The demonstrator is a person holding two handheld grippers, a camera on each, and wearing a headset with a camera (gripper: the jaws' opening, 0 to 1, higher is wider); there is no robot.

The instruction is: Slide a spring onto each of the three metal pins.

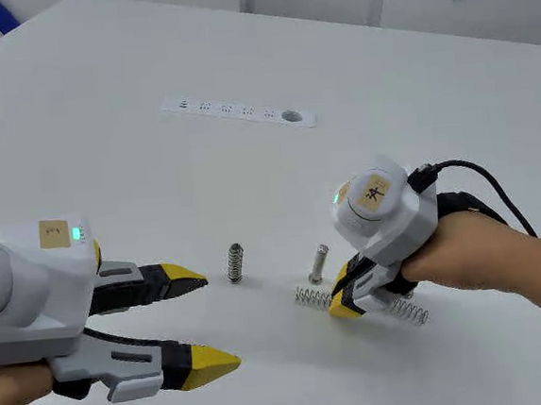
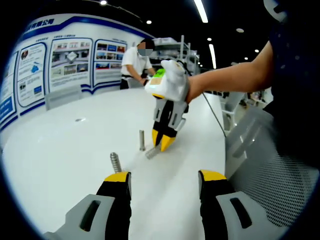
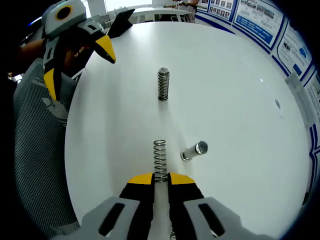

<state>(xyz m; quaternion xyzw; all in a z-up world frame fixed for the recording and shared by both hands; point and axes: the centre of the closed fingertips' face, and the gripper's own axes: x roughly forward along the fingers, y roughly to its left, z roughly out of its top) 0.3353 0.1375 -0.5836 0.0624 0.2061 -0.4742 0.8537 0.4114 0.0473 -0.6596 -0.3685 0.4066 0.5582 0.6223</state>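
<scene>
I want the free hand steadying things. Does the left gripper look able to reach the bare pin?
Probably, though not straight: the left gripper is open, but the sprung pin stands nearly in line, and the right gripper sits close beside the bare pin.

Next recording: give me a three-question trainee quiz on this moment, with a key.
1. True or false: the left gripper is shut on a spring.
2. What does the right gripper hold? A) a pin B) a spring C) nothing
3. How many of the pins in view already carry a spring?

Key:
1. False. Its jaws stand open and hold nothing.
2. B
3. One: the sprung pin. The bare pin stands beside it.
</scene>
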